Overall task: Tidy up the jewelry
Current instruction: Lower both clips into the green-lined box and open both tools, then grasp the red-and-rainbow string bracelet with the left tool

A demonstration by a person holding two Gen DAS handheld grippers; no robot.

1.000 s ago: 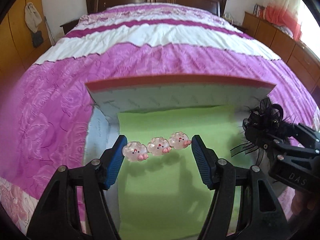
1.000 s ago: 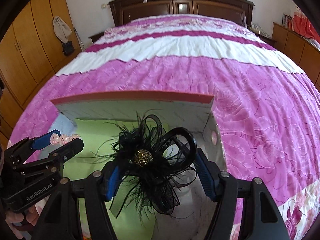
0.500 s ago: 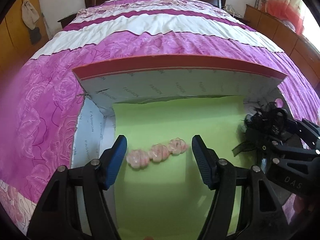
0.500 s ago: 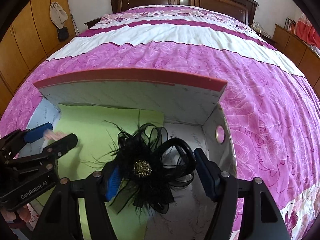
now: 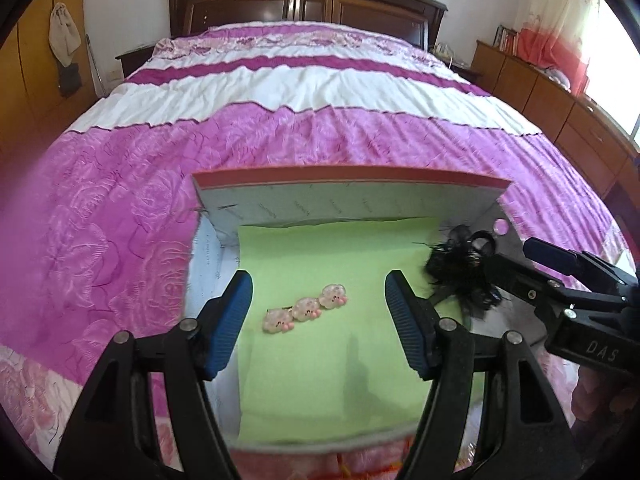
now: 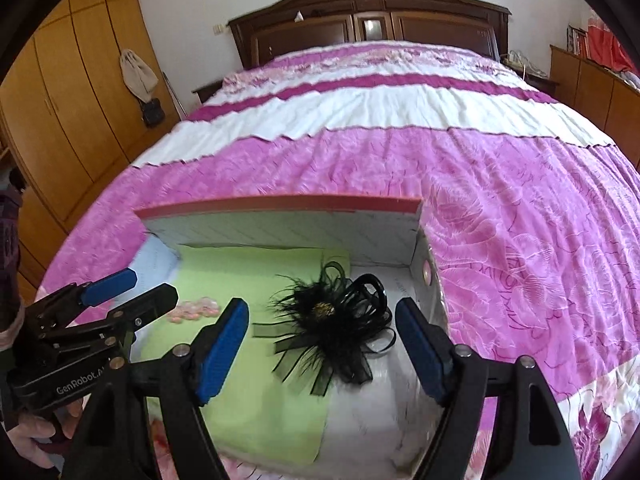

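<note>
Pink-and-white quilted bed (image 5: 280,92) carries an open red-rimmed cardboard box (image 5: 348,178); both claws, left (image 5: 318,316) and right (image 6: 322,344), gape empty above its green paper liner (image 5: 340,360), pink pig-charm hair clip (image 5: 306,308) left, black feathered hair bow (image 6: 334,328) right.

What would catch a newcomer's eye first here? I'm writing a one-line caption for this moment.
Probably the black feathered hair ornament, lying in the open box half on the green liner, between the open right gripper's fingers. To its left on the liner lies the pink piggy hair clip, in front of the open left gripper. Behind it all spreads the pink and white bedspread.
</note>
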